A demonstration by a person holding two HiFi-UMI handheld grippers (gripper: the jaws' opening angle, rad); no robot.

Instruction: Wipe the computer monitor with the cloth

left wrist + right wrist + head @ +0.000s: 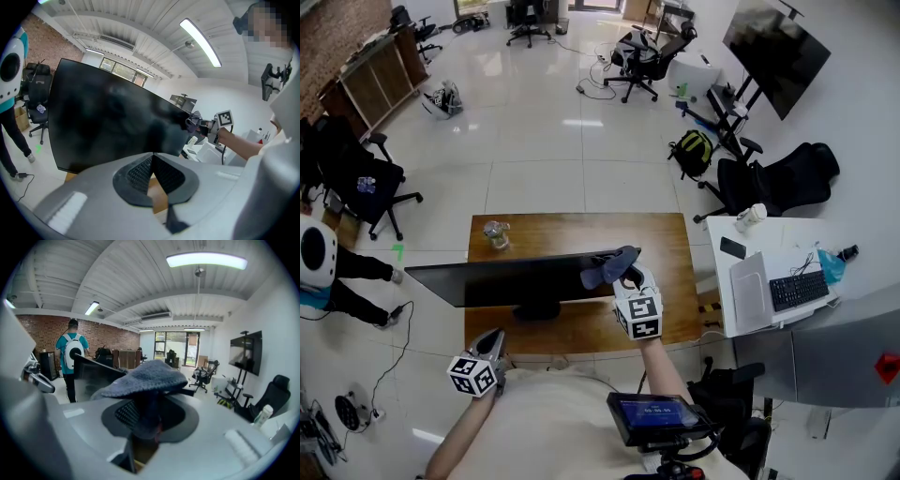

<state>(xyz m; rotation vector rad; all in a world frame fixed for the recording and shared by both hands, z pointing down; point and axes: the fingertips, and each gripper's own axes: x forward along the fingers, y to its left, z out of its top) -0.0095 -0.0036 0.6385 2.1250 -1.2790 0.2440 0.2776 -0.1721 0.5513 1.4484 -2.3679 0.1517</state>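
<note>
A black computer monitor (502,279) stands on the wooden desk (666,244); its dark screen (108,122) fills the left gripper view. My right gripper (630,278) is shut on a grey-blue cloth (607,266), held at the monitor's top right edge. In the right gripper view the cloth (143,378) drapes over the jaws, with the monitor (96,372) just left of it. My left gripper (490,343) hangs low in front of the desk, jaws closed together with nothing between them (152,169). It faces the screen from some distance.
A glass jar (496,234) sits at the desk's back left. A white table (769,246) with a laptop and keyboard stands to the right. A person with a white backpack (317,255) stands at left. Office chairs (773,178) surround the area.
</note>
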